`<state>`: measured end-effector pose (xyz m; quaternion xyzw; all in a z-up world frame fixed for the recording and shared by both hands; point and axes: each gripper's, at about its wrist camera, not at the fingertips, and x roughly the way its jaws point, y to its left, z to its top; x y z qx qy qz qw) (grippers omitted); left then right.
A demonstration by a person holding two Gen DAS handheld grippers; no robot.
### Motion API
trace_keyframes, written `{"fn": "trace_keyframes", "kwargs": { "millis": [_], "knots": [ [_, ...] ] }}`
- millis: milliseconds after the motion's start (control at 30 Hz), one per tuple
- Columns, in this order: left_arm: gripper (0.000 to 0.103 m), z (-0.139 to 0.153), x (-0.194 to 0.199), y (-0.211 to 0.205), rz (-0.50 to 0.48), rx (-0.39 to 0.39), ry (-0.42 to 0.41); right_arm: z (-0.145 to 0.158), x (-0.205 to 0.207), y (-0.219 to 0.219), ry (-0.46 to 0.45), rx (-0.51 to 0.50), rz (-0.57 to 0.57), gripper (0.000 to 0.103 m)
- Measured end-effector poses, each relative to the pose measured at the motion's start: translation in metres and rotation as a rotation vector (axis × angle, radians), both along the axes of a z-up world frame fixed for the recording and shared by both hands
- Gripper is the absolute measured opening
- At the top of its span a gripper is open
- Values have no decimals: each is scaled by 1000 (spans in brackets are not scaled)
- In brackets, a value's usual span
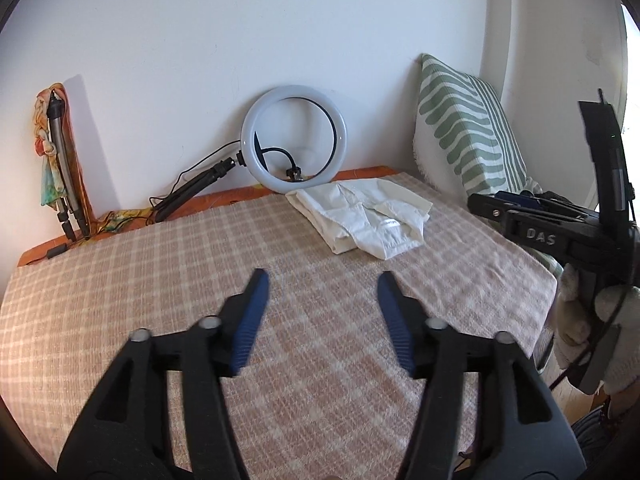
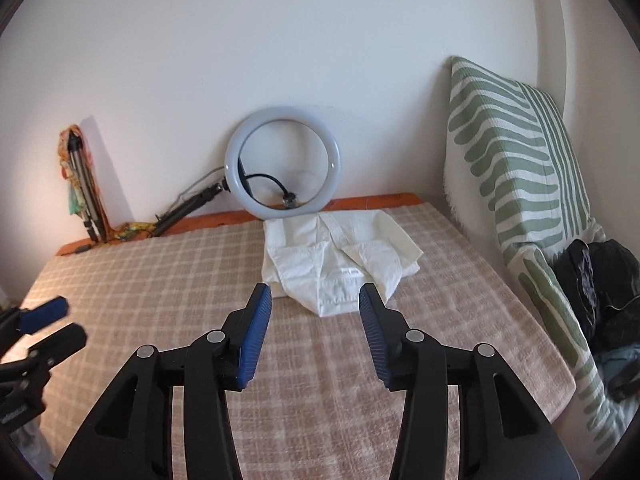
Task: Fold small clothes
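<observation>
A folded white garment (image 1: 362,218) (image 2: 338,258) lies on the checked bed cover (image 1: 200,280) (image 2: 160,288) near the far edge, in front of a ring light. My left gripper (image 1: 322,280) is open above the bare cover, nothing between its blue pads, well short of the garment. My right gripper (image 2: 316,294) is open too, its fingertips just short of the garment's near edge with no cloth between them. The right gripper (image 1: 532,212) also shows at the right edge of the left wrist view, and the left gripper (image 2: 48,328) at the left edge of the right wrist view.
A white ring light (image 1: 294,150) (image 2: 282,164) on a black stand leans on the wall behind the garment. A green striped cushion (image 1: 468,136) (image 2: 516,184) stands at the right. A folded tripod with colourful cloth (image 1: 60,160) (image 2: 82,184) leans at the left. Dark clothing (image 2: 600,280) lies far right.
</observation>
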<state>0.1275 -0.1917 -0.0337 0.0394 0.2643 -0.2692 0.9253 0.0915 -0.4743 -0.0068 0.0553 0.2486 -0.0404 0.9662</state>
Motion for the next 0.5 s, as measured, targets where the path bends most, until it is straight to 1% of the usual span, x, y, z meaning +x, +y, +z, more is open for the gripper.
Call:
{"fn": "trace_keyframes", "kwargs": {
  "millis": [33, 67, 100, 133, 167, 200, 233, 267, 300, 333, 500],
  "knots": [
    [62, 0, 0, 0, -1, 4, -3, -2, 0, 2, 1, -4, -3, 49],
    [64, -1, -1, 1, 0, 11, -11, -4, -1, 3, -2, 1, -5, 55],
    [70, -1, -3, 1, -1, 16, -17, -6, -2, 3, -7, 9, -6, 57],
    [77, -2, -3, 2, -1, 21, -23, -7, -3, 3, -14, 13, -8, 62],
    [79, -2, -5, 2, 1, 24, -34, -8, -3, 3, -22, 15, -11, 68],
    [86, -2, -6, 2, 5, 28, -46, -8, -3, 3, -31, 16, -13, 71],
    [92, -2, -7, 3, 9, 33, -55, -8, -3, 4, -38, 14, -12, 77],
    [95, -2, -8, 3, 15, 38, -68, -8, -4, 5, -45, 13, -9, 81],
    [99, -2, -9, 4, 19, 43, -80, -9, -3, 5, -52, 13, -5, 81],
    [101, -1, -10, 4, 20, 46, -91, -9, -3, 5, -54, 12, -3, 81],
    [102, -1, -8, 5, 30, 61, -95, -14, 3, 7, -27, 7, -5, 81]
  ]
}}
